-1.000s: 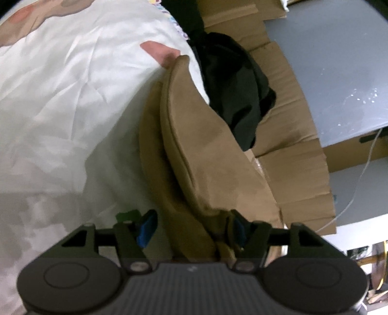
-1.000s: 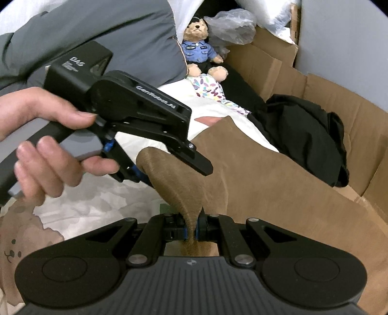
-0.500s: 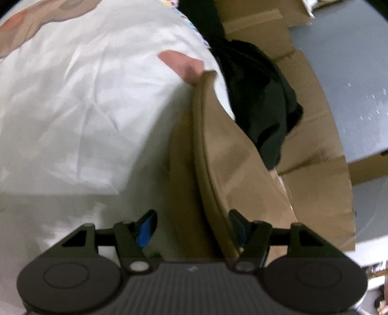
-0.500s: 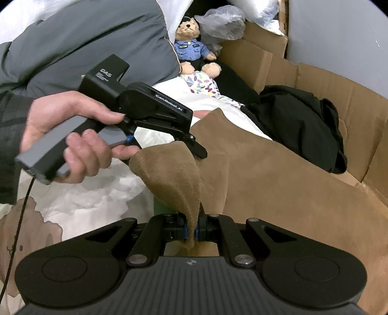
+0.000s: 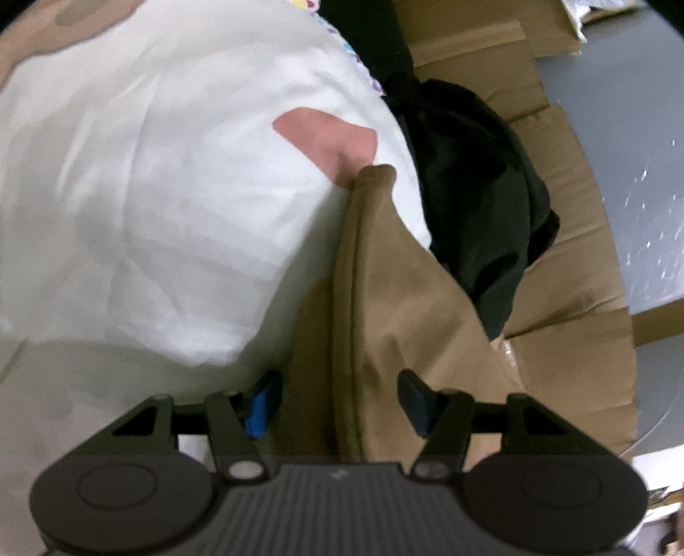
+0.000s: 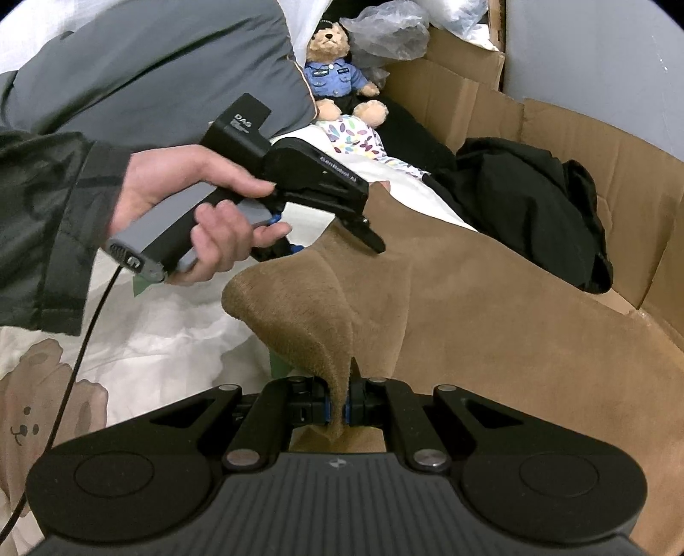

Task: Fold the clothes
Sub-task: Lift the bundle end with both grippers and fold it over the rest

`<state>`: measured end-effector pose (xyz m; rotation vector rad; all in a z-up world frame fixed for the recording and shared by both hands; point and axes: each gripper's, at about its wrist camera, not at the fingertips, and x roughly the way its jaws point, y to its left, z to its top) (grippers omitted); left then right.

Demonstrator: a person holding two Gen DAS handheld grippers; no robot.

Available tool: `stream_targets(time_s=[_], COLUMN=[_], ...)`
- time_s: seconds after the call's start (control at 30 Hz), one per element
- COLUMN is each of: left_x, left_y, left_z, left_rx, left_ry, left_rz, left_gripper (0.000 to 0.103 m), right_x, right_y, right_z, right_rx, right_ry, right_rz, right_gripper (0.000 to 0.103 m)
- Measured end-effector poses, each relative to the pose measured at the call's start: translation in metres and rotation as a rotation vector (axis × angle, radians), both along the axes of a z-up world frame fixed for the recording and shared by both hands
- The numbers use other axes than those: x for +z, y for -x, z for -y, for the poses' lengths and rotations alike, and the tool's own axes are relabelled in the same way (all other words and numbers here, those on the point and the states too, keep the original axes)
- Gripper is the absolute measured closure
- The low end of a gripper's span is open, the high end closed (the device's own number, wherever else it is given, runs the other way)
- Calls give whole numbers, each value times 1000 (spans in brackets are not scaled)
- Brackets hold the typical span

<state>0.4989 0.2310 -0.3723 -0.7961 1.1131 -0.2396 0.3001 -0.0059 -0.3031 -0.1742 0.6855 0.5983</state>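
A white bedsheet (image 5: 162,205) with a bear print covers the bed and fills the left of both views; a pink patch (image 5: 329,137) marks it near the far edge. Brown cardboard panels (image 6: 598,162) stand along the right side of the bed, against a grey wall (image 6: 598,55). The task garment, a tan fleece cloth (image 6: 491,308), lies across the right part of the sheet and reaches to the cardboard; its near corner is lifted off the bed and curls over into a rounded fold. A grey padded jacket (image 6: 162,64) lies at the upper left in the right wrist view. A black garment (image 6: 526,201) is bunched on the cardboard just beyond the tan cloth. A teddy bear (image 6: 337,72) in a blue uniform shirt sits at the head of the bed, with a crumpled plastic bag (image 6: 389,30) behind it. The right tool (image 6: 340,406) is closed on the lifted corner of the tan cloth, which is pinched thin between its blue pads. The person's left hand (image 6: 192,205), in a dark sleeve, holds the handle of the left tool (image 5: 337,397), which points down at the raised edge of the same cloth farther along. Its jaws are closing with the folded cloth edge between them; the pads (image 5: 260,406) stand clear of the fabric on both sides.
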Motion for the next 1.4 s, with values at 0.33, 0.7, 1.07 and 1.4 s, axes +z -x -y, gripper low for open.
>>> stream_targets(time_s=[0.33,0.7,1.07,1.4], left_x=[27,83,115,119], left_y=[-3,-6,-14,-14], left_z=[11,44,106,164], left_rx=[-72,-124,-167,-227], left_ry=[-100,-106,-109,-127], left_rz=[62,149,202,198], left_gripper=[94,94,94,94], right_x=[2,22,39,35], right_y=[2,7,20,28], right_z=[5,27,65,115], right_rx=[-10,-64,-106,-180], right_ry=[-13,-86,-128,-169], right_rz=[-7,-1,33,28], right_gripper=[97,97,97,97])
